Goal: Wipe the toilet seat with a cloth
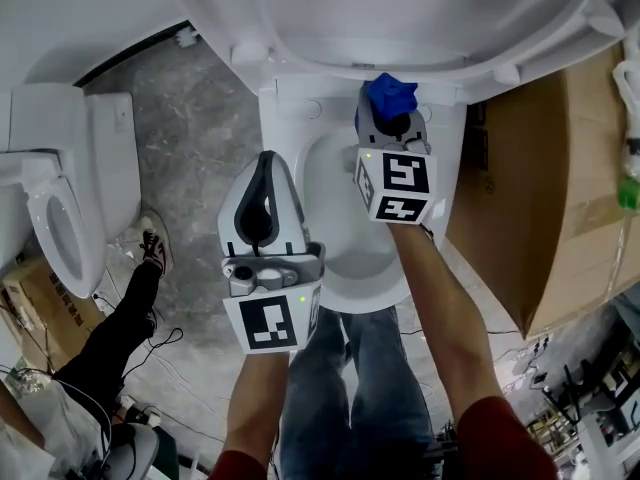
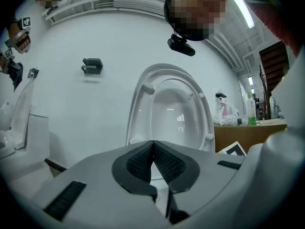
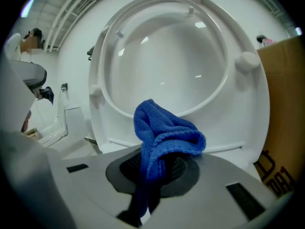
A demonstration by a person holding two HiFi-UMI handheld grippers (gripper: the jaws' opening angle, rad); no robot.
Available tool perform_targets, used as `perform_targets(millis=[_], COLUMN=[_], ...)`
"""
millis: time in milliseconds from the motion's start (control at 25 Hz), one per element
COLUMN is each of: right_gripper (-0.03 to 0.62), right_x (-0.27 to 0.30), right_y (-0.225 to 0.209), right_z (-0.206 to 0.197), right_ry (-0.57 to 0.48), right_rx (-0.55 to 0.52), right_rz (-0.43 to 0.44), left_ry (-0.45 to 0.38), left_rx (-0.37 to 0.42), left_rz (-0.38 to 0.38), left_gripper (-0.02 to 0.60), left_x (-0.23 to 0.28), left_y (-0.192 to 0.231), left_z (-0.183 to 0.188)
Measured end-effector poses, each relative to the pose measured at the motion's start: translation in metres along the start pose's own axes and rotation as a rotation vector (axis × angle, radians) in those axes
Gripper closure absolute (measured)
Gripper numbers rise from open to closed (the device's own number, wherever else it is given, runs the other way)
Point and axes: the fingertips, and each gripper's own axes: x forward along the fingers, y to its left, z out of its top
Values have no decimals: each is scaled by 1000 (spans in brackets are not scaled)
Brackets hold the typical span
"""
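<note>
The white toilet has its seat [image 1: 330,56] and lid [image 1: 420,8] raised upright behind the open bowl [image 1: 352,260]. My right gripper [image 1: 393,118] hovers over the back of the bowl, shut on a bunched blue cloth [image 1: 388,93]. In the right gripper view the cloth [image 3: 164,132] bulges out of the right gripper [image 3: 157,165] just in front of the raised seat ring [image 3: 110,92]. My left gripper [image 1: 267,158] hangs above the bowl's left rim, shut and empty. In its own view the left gripper [image 2: 153,143] has its pads pressed together, pointing at the raised seat [image 2: 139,104].
A second toilet [image 1: 70,198] stands at the left. A large cardboard box [image 1: 540,188] sits tight against the toilet's right side, with a green bottle [image 1: 628,190] past it. A bystander's black-clad leg [image 1: 125,318] and cables lie on the floor at lower left.
</note>
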Motion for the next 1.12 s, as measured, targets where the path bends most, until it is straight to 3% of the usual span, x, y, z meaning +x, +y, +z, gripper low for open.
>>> perform_targets(millis=[280, 480, 720, 1120], right_gripper=[539, 539, 539, 539], right_x=[-2, -44, -122, -269], right_y=[13, 20, 36, 52], right_z=[1, 36, 124, 306], right_ry=[22, -40, -163, -382], right_rx=[-33, -49, -87, -129], right_rz=[50, 73, 83, 57], left_ry=[-5, -23, -57, -97], left_rx=[4, 10, -4, -19], left_rz=[-16, -28, -39, -86], left_gripper=[566, 565, 566, 566], left_x=[-3, -4, -8, -25], left_y=[-8, -16, -29, -68], left_z=[7, 29, 87, 225])
